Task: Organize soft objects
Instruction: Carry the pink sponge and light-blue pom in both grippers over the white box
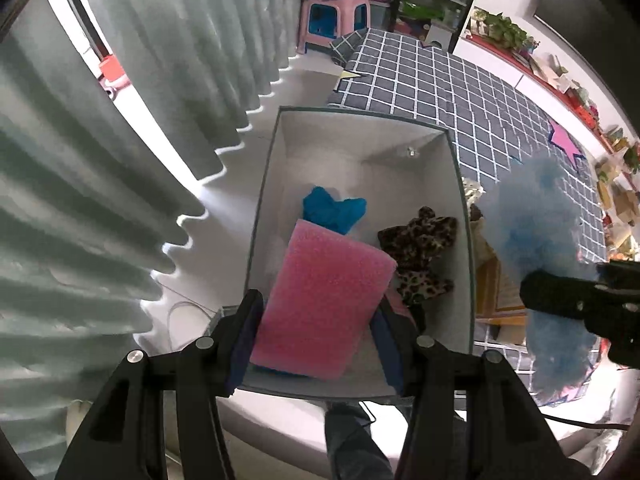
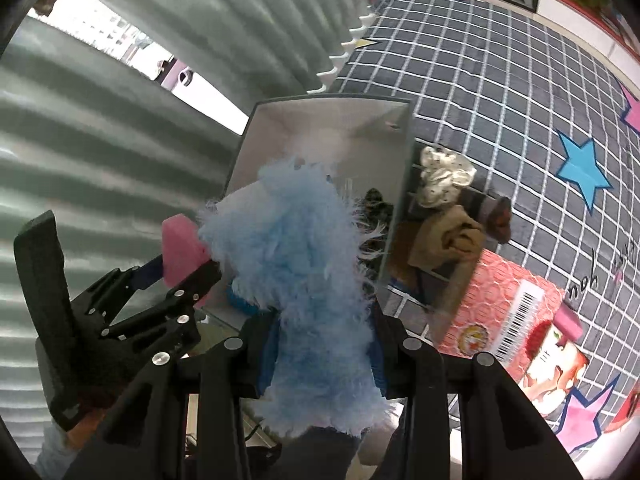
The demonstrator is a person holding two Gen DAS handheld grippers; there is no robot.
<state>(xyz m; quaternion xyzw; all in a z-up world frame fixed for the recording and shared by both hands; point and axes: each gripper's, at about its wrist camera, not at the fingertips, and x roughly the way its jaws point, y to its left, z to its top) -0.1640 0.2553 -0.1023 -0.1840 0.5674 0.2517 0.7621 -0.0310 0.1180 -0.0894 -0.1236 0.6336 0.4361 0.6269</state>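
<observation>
Over the bin (image 1: 466, 216), left gripper (image 1: 316, 320) pinches squishy pink foam (image 1: 324, 300) mid-sides, right gripper (image 2: 324, 344) squeezes featherlight blue fluff (image 2: 296, 264).

I am reading only one word clearly: "you", written upside down on the checked mat (image 2: 500, 80) in the right wrist view. A barcode is showing on the pink packet (image 2: 516, 312), but its digits and print are staying too small for me.

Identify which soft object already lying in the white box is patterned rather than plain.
The leopard-print plush, lying against the right wall of the white box. The teal cloth at the back of the box is a single plain colour.
</observation>
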